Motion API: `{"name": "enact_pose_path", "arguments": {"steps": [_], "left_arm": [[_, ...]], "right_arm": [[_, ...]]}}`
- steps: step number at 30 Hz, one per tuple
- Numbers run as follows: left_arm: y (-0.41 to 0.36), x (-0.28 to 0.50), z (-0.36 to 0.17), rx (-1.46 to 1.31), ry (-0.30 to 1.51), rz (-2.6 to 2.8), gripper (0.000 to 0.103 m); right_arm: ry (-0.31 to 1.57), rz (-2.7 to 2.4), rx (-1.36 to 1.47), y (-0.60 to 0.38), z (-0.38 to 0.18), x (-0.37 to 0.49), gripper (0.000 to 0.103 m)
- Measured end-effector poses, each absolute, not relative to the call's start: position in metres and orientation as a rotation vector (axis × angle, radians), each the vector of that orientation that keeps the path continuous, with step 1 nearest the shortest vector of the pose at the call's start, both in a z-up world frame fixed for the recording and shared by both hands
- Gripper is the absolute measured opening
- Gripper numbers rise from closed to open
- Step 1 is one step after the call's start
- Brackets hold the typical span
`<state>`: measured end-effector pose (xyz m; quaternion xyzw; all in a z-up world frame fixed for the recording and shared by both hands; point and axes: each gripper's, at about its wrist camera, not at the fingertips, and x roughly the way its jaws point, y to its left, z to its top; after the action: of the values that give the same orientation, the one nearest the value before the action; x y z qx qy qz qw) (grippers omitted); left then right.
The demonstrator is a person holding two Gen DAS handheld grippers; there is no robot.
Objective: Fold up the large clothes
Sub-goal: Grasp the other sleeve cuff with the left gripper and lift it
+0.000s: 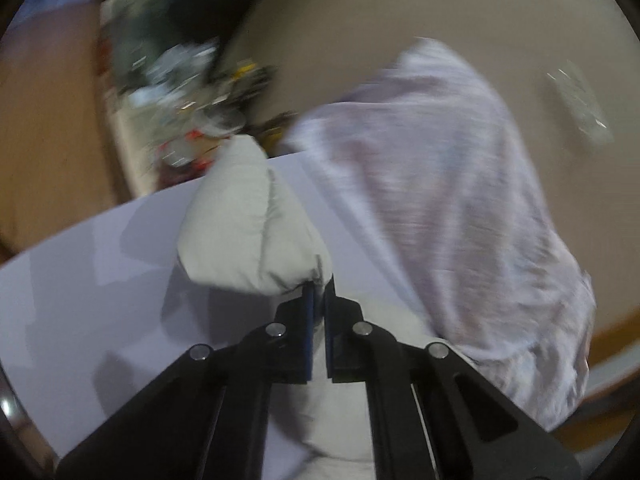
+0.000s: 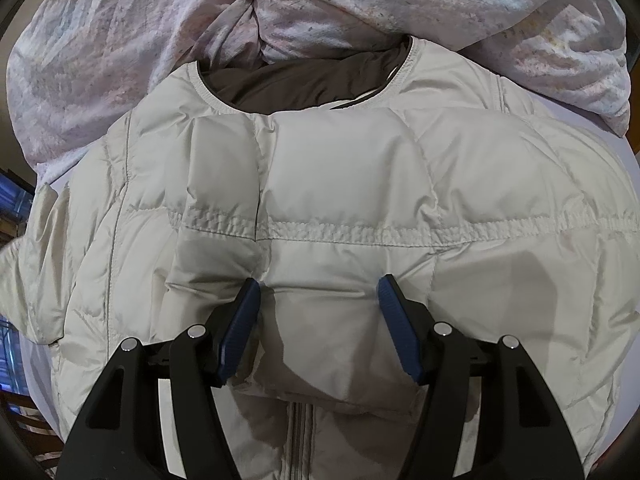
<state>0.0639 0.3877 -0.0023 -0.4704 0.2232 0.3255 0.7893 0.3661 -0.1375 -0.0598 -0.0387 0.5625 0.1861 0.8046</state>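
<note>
A pale quilted down jacket (image 2: 320, 184) is spread over a white surface (image 2: 624, 148), filling the right wrist view ahead of and beneath the fingers. Its collar (image 2: 304, 80), with a dark lining showing inside, lies beyond the fingertips, and a stitched seam runs across just ahead of them. A zipper (image 2: 300, 432) is seen between the finger bases.

The right gripper (image 2: 320, 292) is held spread wide, its blue pads (image 2: 240, 328) resting on the jacket's fabric with a puffed panel between them; nothing is clamped.

In the left wrist view, a padded part of the jacket (image 1: 248, 220) is seen bunched ahead of the fingertips, and the left gripper (image 1: 319, 292) is clenched on its edge, the pads nearly meeting with fabric pinched between.

A mottled pinkish-white cloth (image 2: 160, 40) is heaped beyond the collar; in the blurred left view it hangs to the right of the fingers. Cluttered items (image 1: 180, 92), too blurred to identify, lie beyond the surface on the left.
</note>
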Motion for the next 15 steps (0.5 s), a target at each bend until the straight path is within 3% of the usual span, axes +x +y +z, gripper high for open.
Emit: {"name": "enact_pose_path", "arguments": {"steps": [6, 15], "left_arm": [[0.322, 0.137, 0.057, -0.841, 0.481, 0.458, 0.004], [0.200, 0.216, 0.083, -0.671, 0.549, 0.150, 0.004]], "right_arm": [[1.207, 0.407, -0.060, -0.143, -0.057, 0.360, 0.064], [1.190, 0.448, -0.020, -0.165, -0.038, 0.344, 0.064]]}}
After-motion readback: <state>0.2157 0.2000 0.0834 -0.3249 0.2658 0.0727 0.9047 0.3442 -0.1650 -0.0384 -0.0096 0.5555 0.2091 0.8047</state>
